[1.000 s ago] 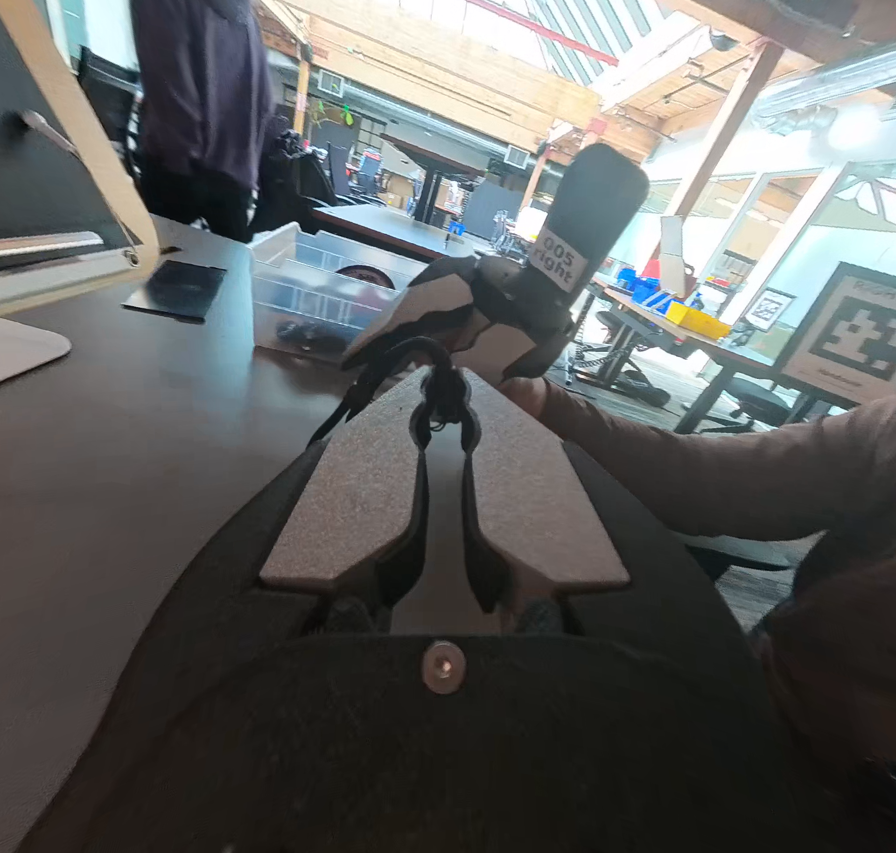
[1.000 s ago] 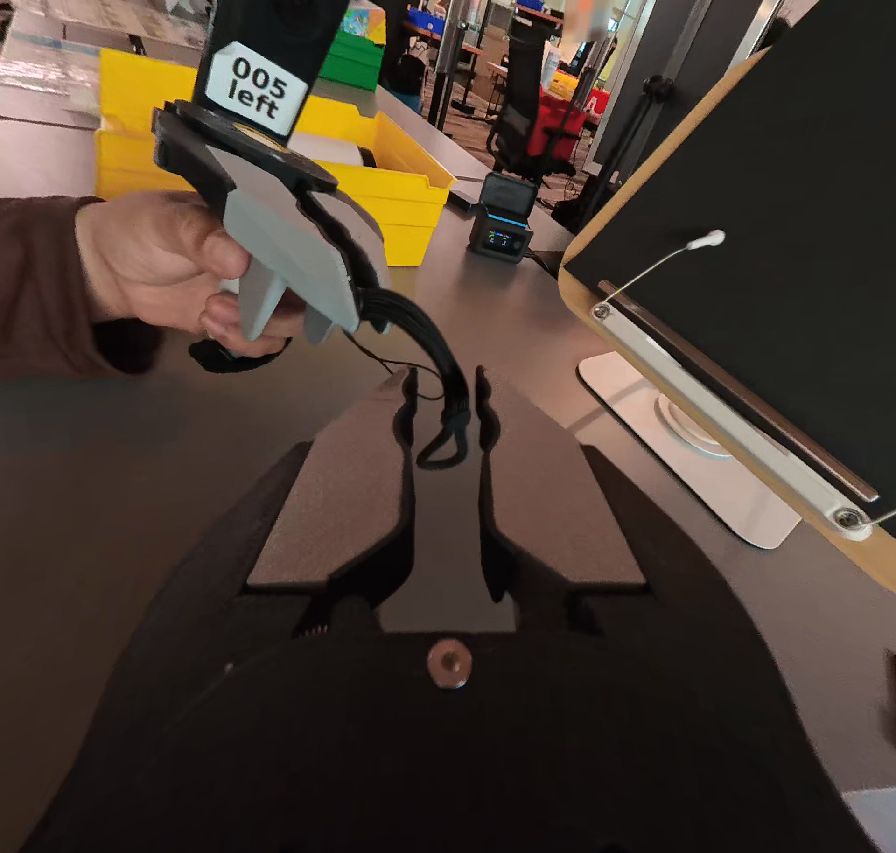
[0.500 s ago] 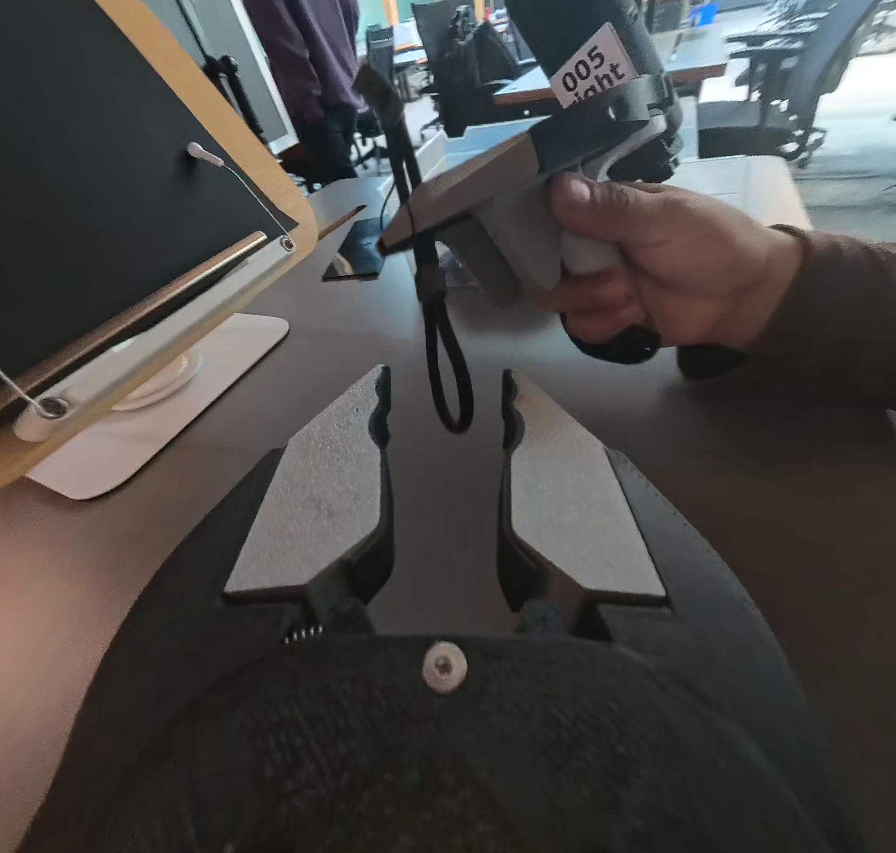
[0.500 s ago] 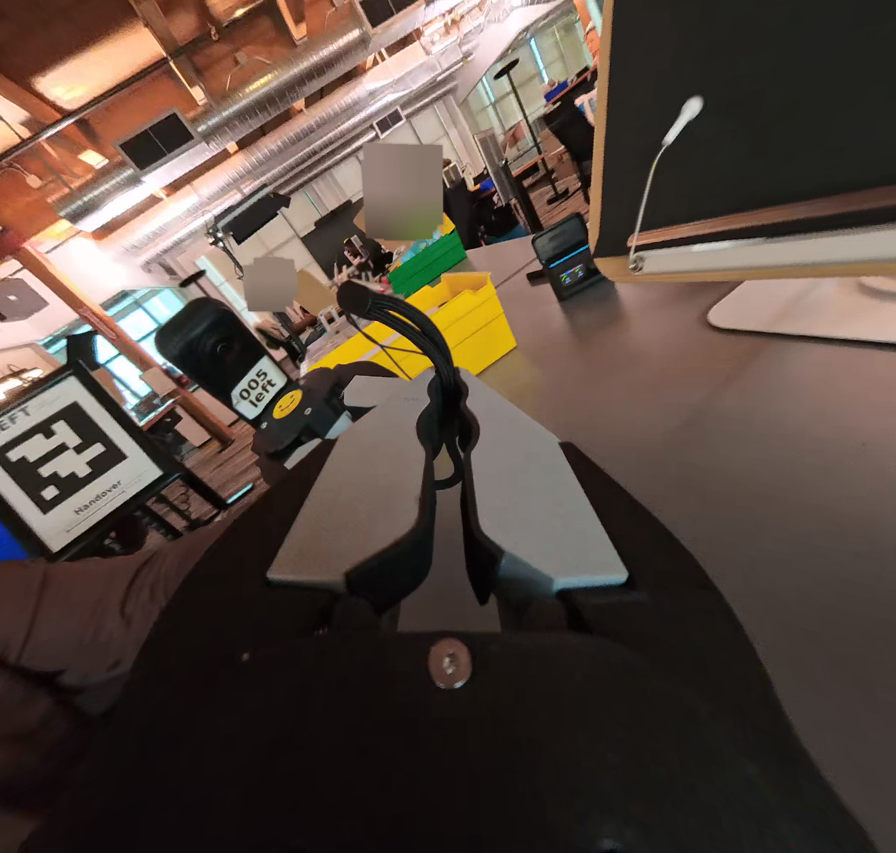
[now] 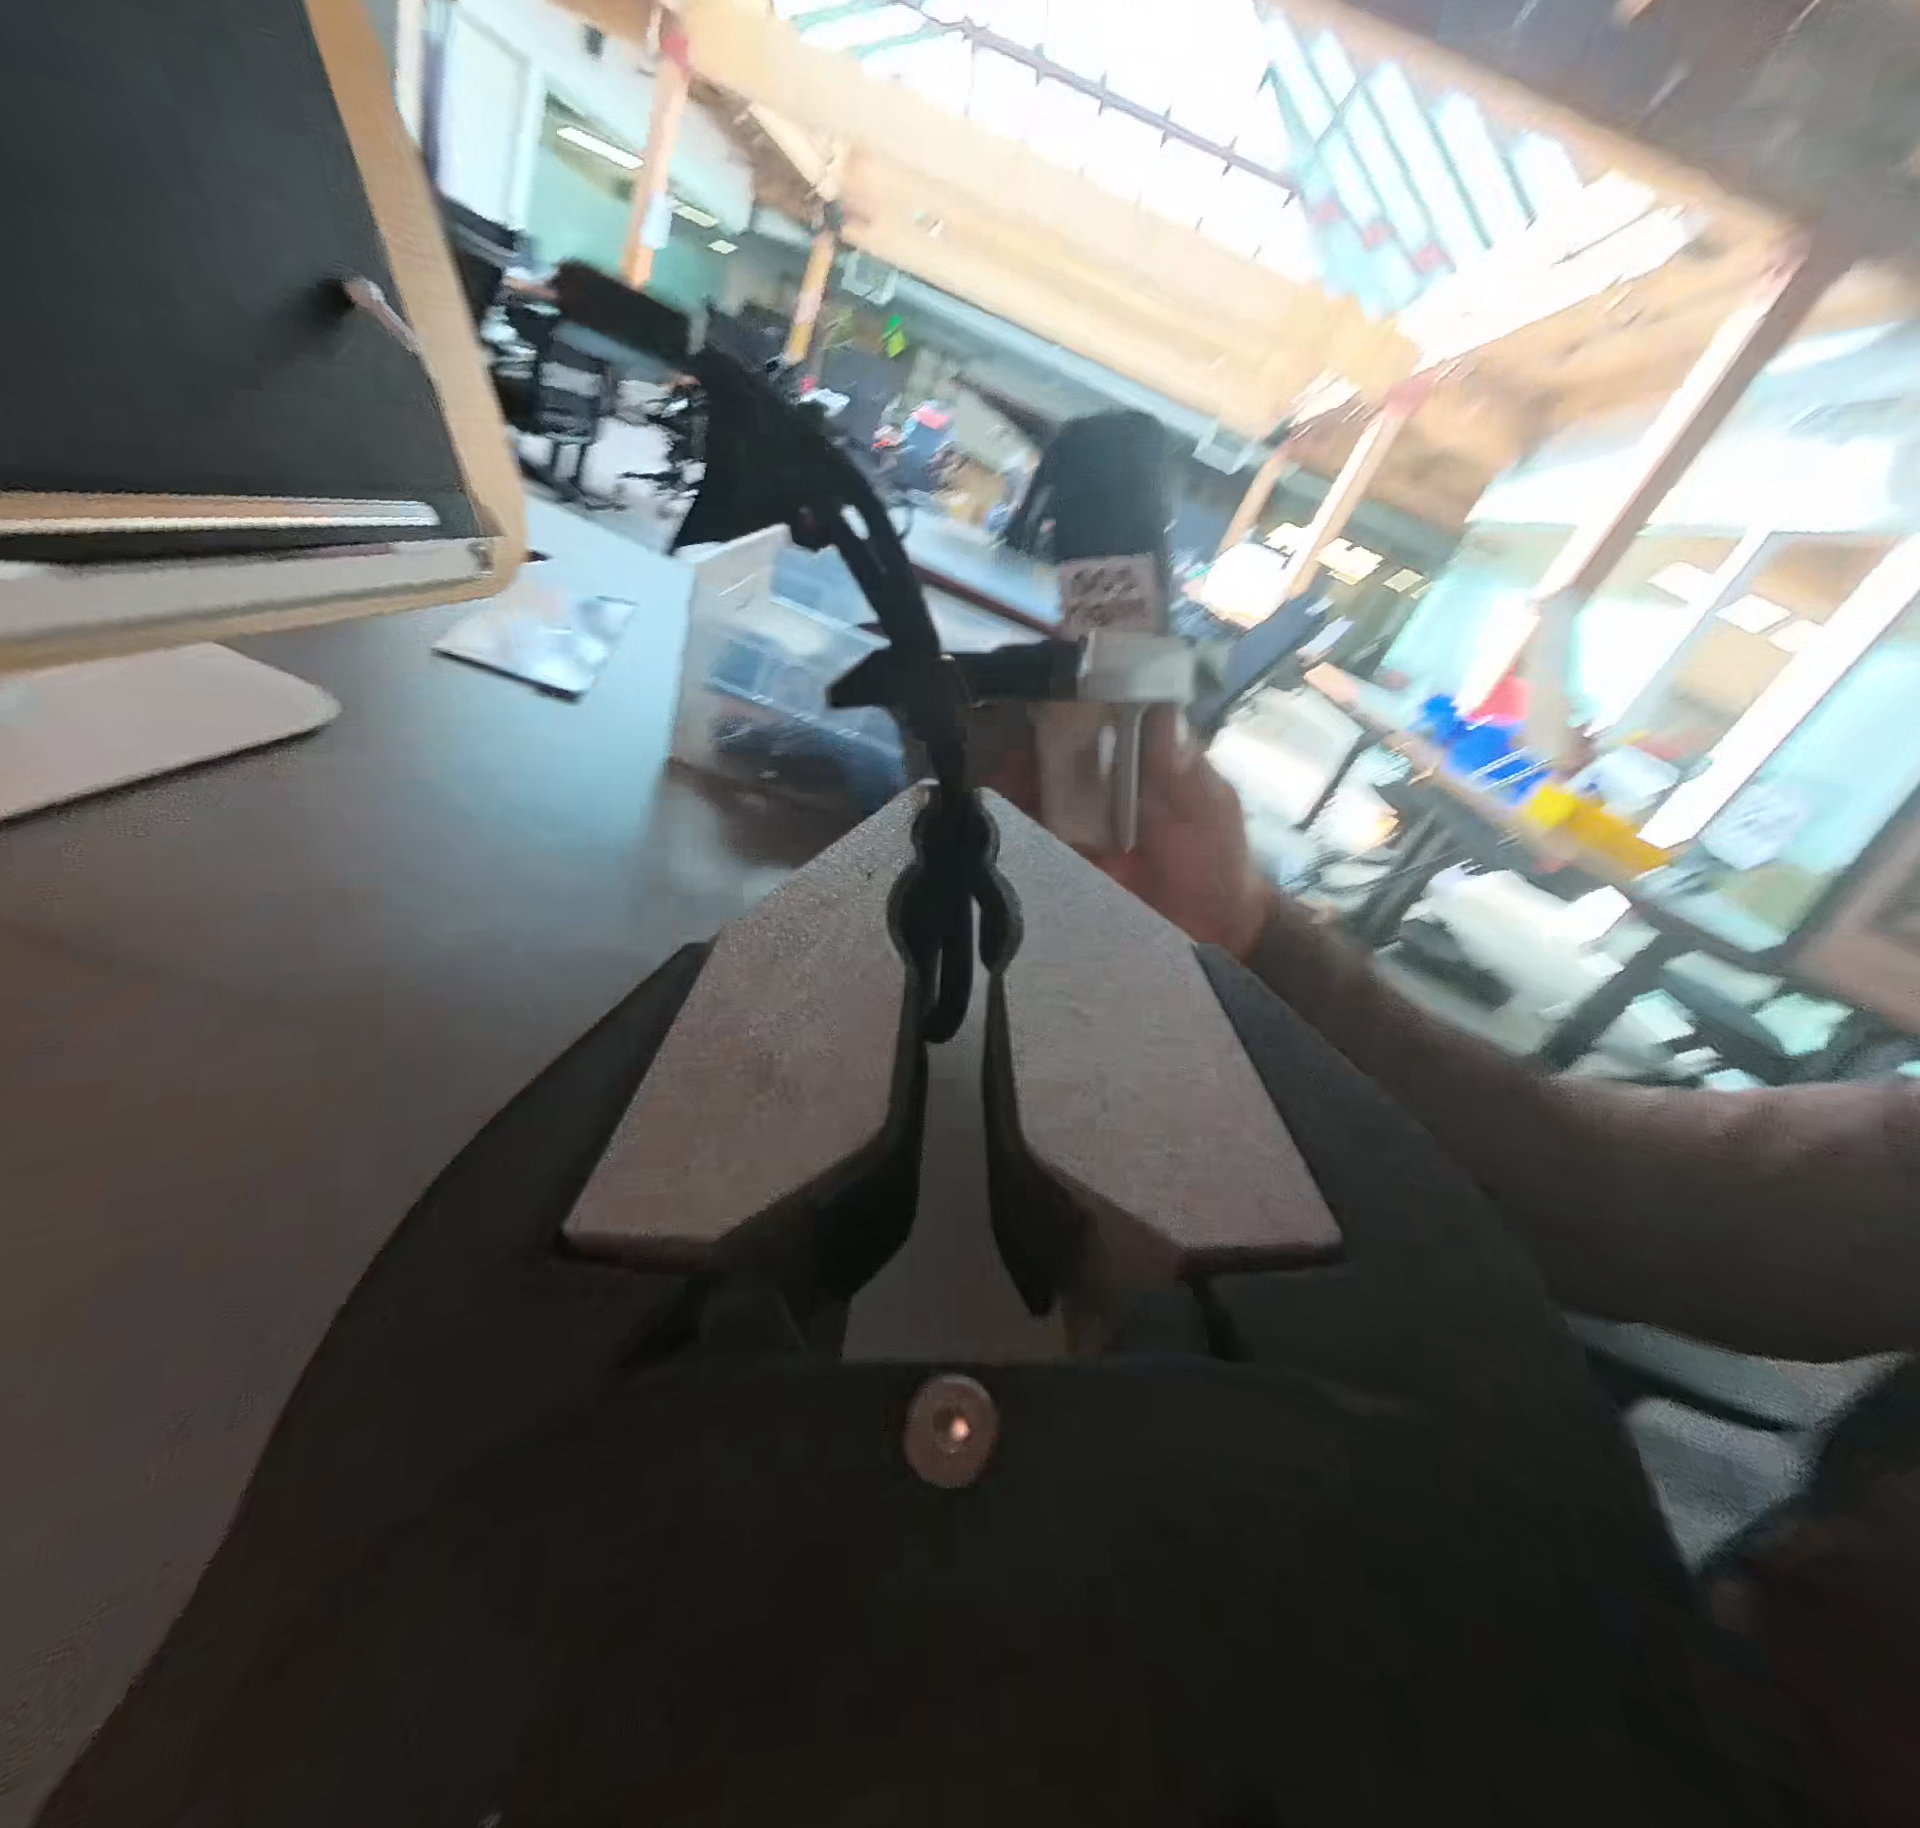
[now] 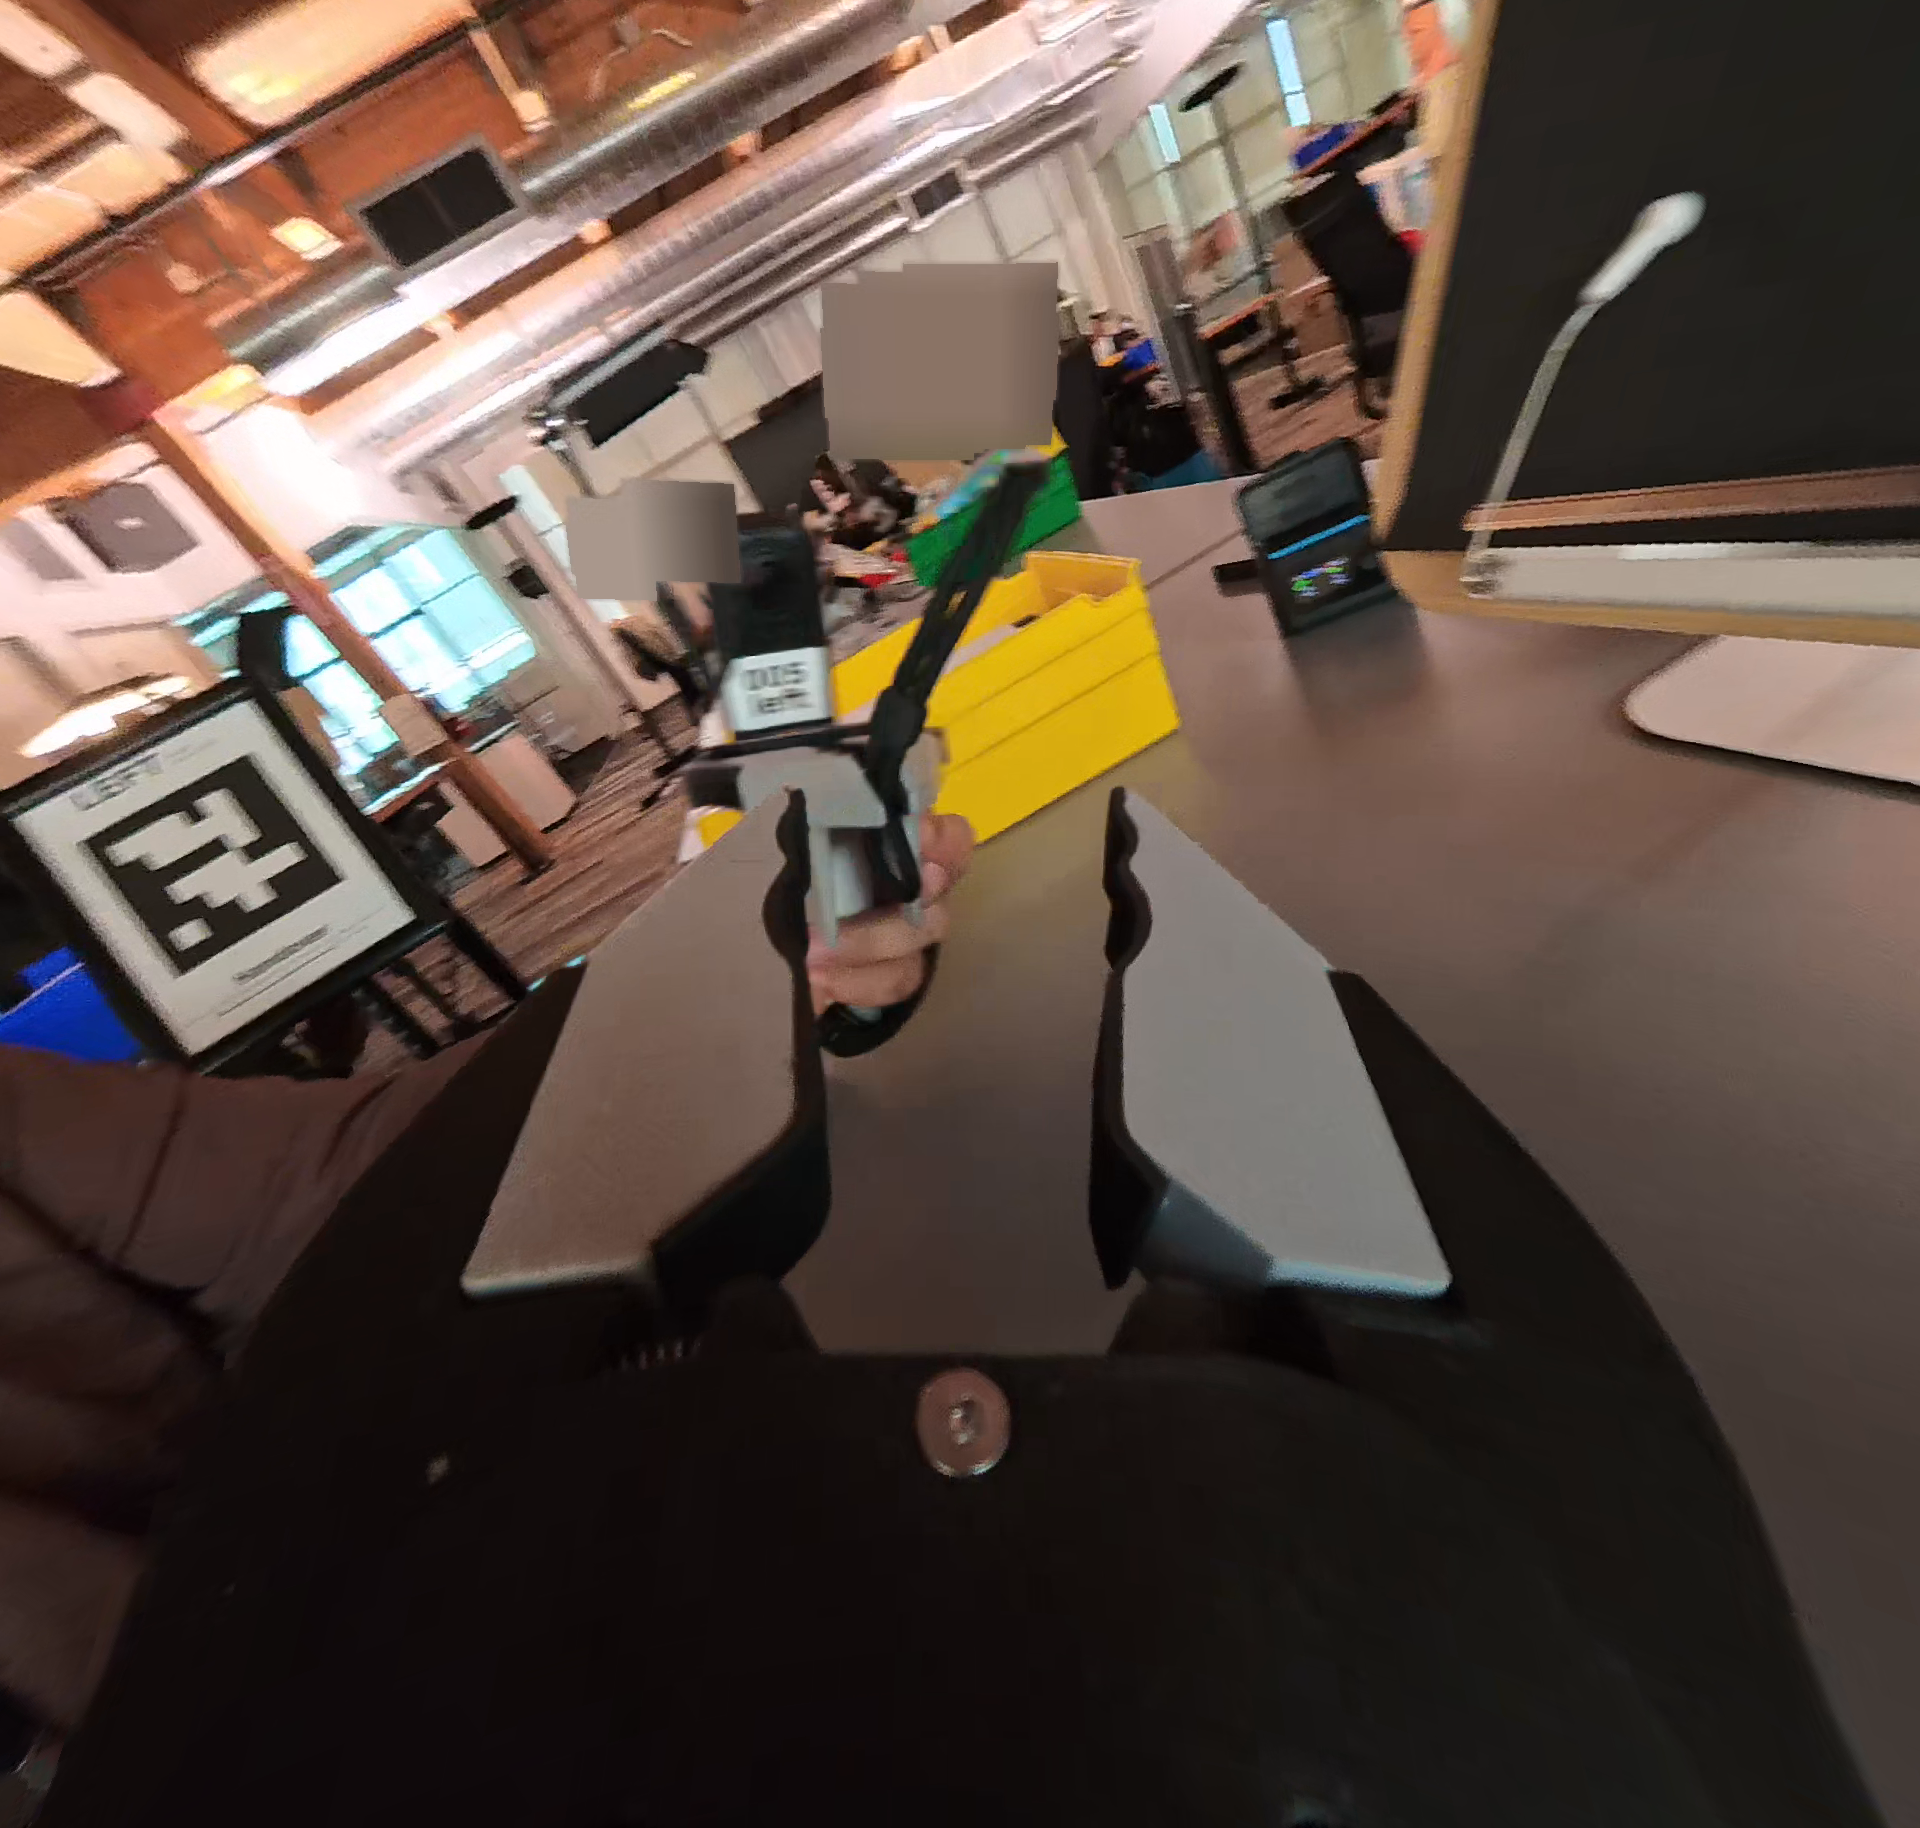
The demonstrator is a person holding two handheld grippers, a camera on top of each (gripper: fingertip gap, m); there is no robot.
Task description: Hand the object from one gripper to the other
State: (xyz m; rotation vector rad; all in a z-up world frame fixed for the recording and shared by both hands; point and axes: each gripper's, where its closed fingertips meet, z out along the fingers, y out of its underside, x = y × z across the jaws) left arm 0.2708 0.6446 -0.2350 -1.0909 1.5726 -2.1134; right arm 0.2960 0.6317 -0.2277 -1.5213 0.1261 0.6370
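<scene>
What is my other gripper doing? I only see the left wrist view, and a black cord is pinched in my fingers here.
Observer: The right gripper is wide open, with nothing between its fingers.
Operator: Is it touching the cord?
Observer: No. In the right wrist view the bundled black cord sticks up from the left gripper, farther off and apart from the right one.
Operator: What's behind my left gripper?
Observer: A yellow plastic bin sits on the dark table.
</scene>
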